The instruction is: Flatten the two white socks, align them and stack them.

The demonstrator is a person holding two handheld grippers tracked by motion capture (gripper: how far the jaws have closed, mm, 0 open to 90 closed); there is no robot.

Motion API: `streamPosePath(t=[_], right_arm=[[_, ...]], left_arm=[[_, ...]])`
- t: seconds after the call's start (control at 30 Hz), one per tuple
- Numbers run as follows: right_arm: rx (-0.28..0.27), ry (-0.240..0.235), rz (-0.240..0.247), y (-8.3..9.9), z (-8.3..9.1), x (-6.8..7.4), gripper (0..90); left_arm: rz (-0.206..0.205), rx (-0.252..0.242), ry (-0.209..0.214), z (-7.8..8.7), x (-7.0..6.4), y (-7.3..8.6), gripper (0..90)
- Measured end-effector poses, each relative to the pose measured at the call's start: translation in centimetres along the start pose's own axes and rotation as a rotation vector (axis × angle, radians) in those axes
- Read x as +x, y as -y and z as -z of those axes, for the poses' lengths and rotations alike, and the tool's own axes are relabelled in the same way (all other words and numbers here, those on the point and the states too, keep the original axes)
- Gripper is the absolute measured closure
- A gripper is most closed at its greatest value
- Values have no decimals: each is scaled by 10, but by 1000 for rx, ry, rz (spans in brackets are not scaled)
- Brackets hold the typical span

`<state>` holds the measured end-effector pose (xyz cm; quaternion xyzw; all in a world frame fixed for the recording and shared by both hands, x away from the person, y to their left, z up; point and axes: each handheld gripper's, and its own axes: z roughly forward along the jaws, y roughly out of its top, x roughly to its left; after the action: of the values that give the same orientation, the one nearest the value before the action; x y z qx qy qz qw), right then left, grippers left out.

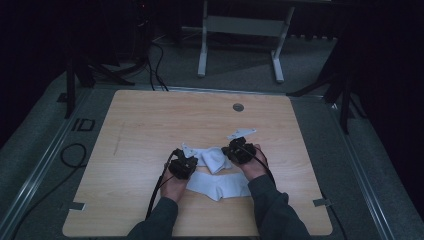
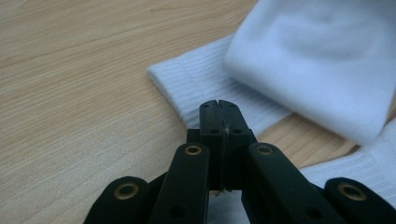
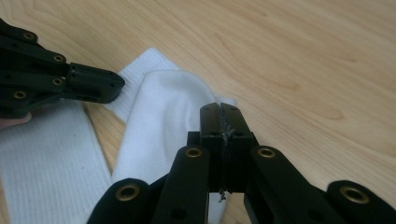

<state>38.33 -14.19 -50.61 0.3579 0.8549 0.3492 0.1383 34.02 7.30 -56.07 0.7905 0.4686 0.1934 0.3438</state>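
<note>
Both my forearms reach forward, sleeves down to the wrists, hands set close together. My left claw (image 1: 186, 163) has its jaws pressed flat together, tips pointing ahead and to the right. My right claw (image 1: 236, 149) is likewise closed tight, angled inward toward my left claw.

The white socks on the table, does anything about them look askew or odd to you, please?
Yes: the upper sock is folded over on itself and lies skewed across the flat lower sock, not lined up with it. Both grippers, left and right, sit shut over them.
</note>
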Motion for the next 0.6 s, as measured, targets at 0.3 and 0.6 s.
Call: streamPosePath(t=[0.3, 0.6], right_arm=[[-53, 98, -48, 10, 47, -38, 890], [-21, 164, -113, 38, 67, -72, 891]], left_arm=[[0, 2, 1, 0, 0, 0, 895], [-17, 19, -5, 1, 0, -2, 893]])
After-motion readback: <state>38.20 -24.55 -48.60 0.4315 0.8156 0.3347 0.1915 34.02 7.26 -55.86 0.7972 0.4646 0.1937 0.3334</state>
